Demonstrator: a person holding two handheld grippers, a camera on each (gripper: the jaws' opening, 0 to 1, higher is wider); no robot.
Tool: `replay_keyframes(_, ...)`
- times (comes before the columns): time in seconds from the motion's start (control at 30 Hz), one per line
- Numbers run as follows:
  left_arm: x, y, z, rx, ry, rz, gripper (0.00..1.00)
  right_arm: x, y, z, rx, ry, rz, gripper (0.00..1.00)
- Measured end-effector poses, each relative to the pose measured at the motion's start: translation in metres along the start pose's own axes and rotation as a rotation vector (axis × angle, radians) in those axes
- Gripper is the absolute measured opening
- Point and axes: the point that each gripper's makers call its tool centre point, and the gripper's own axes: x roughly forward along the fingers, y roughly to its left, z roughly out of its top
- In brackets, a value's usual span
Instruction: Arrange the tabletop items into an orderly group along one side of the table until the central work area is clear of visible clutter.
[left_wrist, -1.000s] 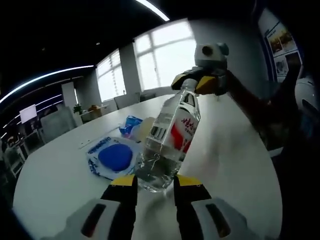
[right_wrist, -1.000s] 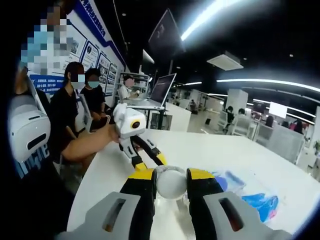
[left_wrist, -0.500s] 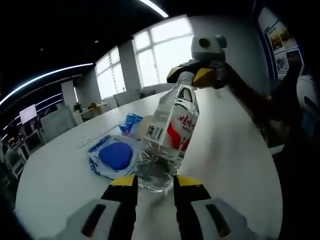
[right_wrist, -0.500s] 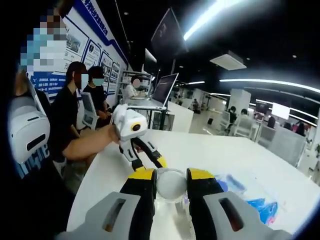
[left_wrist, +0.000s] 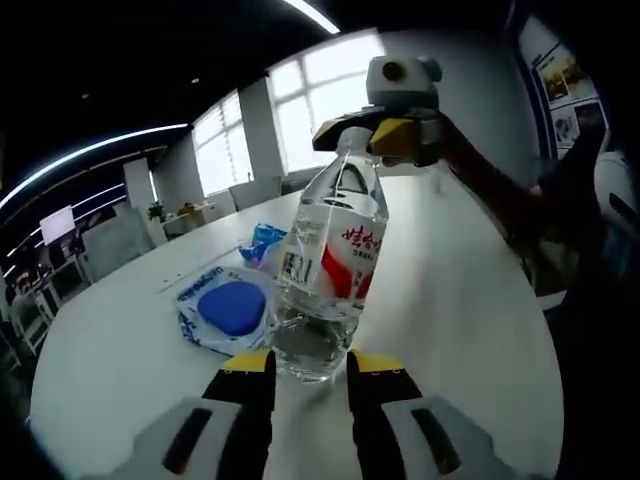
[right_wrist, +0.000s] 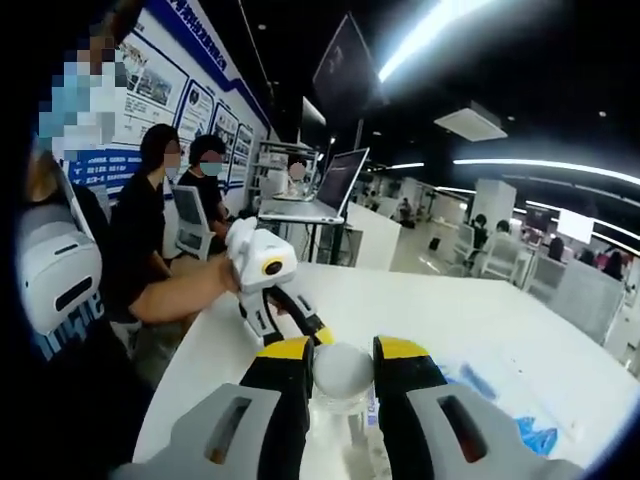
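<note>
Blue-printed plastic packets (left_wrist: 228, 310) lie at ten o'clock of the clear, red-labelled water bottle (left_wrist: 328, 275); right gripper (right_wrist: 343, 362) pinches its white cap (right_wrist: 343, 370), left gripper (left_wrist: 308, 362) spread at its base.

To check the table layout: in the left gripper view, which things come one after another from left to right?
Blue packet → water bottle → right claw, shut on the bottle's cap.

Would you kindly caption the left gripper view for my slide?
Right gripper grips a clear water bottle by its cap above a white table, beside blue packets.
</note>
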Motion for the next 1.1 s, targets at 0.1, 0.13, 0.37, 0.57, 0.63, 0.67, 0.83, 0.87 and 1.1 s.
replay_keyframes(0.1, 0.000, -0.002, 0.000, 0.000, 0.003, 0.000, 0.26, 0.002, -0.001, 0.002, -0.002, 0.005, 0.014, 0.22)
replay_keyframes(0.13, 0.000, -0.003, 0.001, 0.000, 0.000, -0.003, 0.26, 0.003, -0.002, 0.003, 0.000, 0.005, 0.018, 0.22)
replay_keyframes(0.37, 0.001, -0.005, 0.000, 0.002, 0.005, -0.007, 0.26, 0.009, -0.002, 0.007, -0.007, 0.026, 0.054, 0.22)
replay_keyframes(0.57, 0.003, -0.012, -0.002, -0.004, 0.009, -0.019, 0.26, 0.015, -0.002, 0.013, 0.000, 0.014, 0.081, 0.22)
replay_keyframes(0.63, 0.004, -0.013, -0.003, -0.006, 0.011, -0.024, 0.26, 0.018, -0.002, 0.016, 0.021, -0.007, 0.104, 0.22)
replay_keyframes(0.67, 0.005, -0.012, -0.004, -0.007, 0.012, -0.026, 0.26, 0.019, -0.003, 0.016, 0.022, -0.006, 0.103, 0.22)
replay_keyframes(0.83, 0.003, -0.007, -0.006, -0.011, 0.016, -0.022, 0.26, 0.026, -0.004, 0.019, 0.026, -0.008, 0.110, 0.22)
replay_keyframes(0.87, 0.002, -0.007, -0.006, -0.011, 0.018, -0.022, 0.26, 0.027, -0.004, 0.020, 0.026, -0.008, 0.112, 0.22)
replay_keyframes(1.1, 0.003, -0.005, -0.011, -0.014, 0.034, -0.024, 0.26, 0.043, -0.003, 0.026, 0.025, -0.008, 0.137, 0.22)
